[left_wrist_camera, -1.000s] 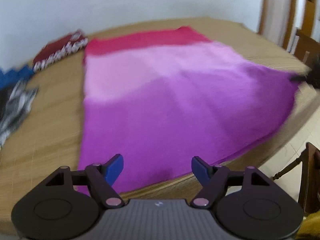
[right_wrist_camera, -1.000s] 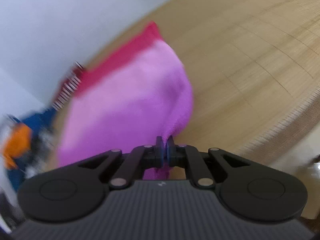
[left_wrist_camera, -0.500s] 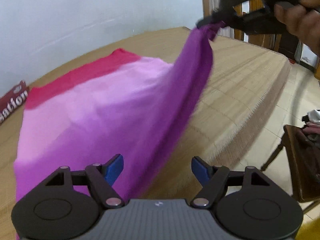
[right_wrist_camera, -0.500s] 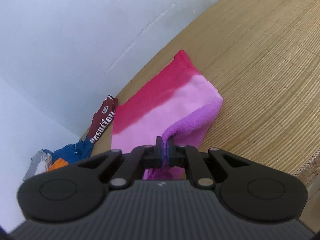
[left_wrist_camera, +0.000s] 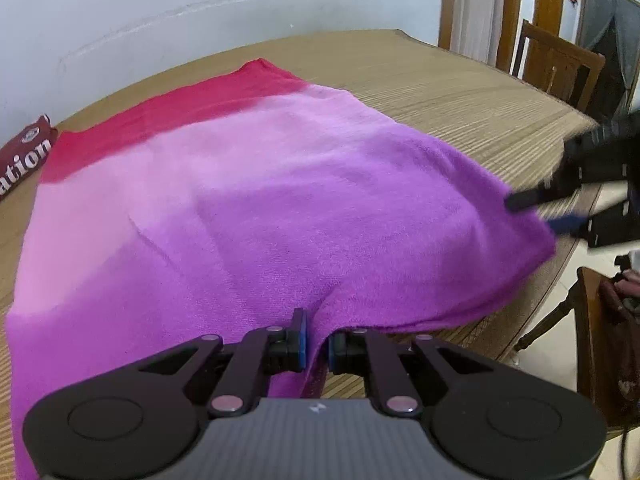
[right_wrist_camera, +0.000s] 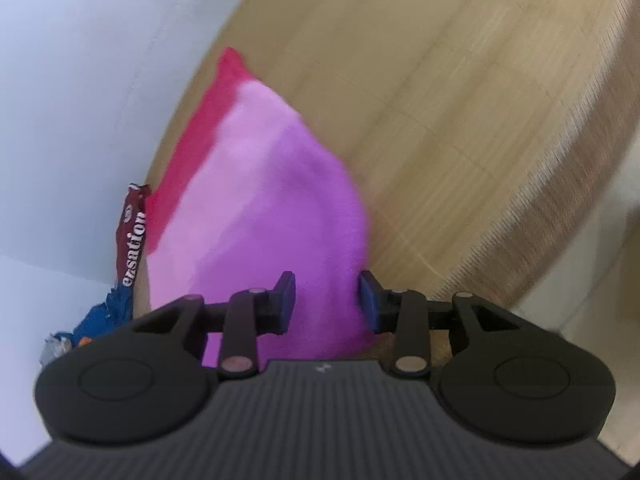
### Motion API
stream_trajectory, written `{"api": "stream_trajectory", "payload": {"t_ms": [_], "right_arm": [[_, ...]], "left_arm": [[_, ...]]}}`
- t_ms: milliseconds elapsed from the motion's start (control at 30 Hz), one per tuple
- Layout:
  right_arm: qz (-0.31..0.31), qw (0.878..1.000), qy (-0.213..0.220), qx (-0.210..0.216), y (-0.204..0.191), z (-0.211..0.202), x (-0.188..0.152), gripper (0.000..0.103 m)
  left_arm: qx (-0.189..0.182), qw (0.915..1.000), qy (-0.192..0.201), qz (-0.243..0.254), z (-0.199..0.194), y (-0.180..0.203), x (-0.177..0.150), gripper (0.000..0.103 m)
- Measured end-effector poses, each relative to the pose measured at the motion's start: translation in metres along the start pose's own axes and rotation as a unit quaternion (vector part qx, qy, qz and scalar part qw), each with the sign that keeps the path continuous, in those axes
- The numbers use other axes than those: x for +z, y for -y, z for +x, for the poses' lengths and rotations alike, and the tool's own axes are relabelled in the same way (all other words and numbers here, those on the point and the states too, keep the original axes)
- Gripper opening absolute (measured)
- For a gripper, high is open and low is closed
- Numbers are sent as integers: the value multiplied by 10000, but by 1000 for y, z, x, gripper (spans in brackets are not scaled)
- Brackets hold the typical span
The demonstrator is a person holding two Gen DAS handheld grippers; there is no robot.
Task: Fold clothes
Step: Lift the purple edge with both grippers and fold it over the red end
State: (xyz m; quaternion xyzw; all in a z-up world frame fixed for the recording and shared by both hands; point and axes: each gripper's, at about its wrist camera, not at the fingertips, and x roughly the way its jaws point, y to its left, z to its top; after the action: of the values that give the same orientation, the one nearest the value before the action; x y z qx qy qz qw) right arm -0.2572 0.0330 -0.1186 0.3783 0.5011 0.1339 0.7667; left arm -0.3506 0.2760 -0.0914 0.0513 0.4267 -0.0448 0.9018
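Note:
A towel-like cloth (left_wrist_camera: 280, 208), red at the far end and fading through pink to purple, lies spread on the woven table mat (left_wrist_camera: 460, 92). My left gripper (left_wrist_camera: 316, 344) is closing at the cloth's near purple edge, and a raised fold of it is pinched between the blue pads. At the cloth's right corner my right gripper (left_wrist_camera: 532, 216) is opening. In the right wrist view, which is blurred, its fingers (right_wrist_camera: 328, 300) stand apart with the purple cloth (right_wrist_camera: 272, 200) lying between and beneath them, not pressed.
A maroon garment with white lettering (left_wrist_camera: 24, 160) lies at the far left by the wall, with blue and orange clothes (right_wrist_camera: 108, 312) beyond it. Wooden chairs stand past the table's far right edge (left_wrist_camera: 560, 64) and near right (left_wrist_camera: 608, 340).
The right gripper, which held the purple corner up high, came down to the table edge and spread its jaws. The left gripper moved onto the near edge and closed from wide open.

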Motion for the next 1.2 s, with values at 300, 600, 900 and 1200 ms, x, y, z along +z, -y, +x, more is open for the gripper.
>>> {"api": "stream_trajectory", "payload": {"t_ms": [300,600,900,1200], "right_arm": [[72,9990,-108,425,18,7,-11,36],[-276,9951,-5,952,-39,8,-10,7],[-284,9753,562,2115,-107,-36,25,7],[-307,9717,616,2261,-112,-48,32,7]], "left_arm": [[54,9998,-161,-136,7,0,3,14],[824,9960,35,351,3,17,-6,58],[1478,9886,99,273,-5,7,-25,79],[2729,9612,-181,-357,-19,-47,-49,84]]}}
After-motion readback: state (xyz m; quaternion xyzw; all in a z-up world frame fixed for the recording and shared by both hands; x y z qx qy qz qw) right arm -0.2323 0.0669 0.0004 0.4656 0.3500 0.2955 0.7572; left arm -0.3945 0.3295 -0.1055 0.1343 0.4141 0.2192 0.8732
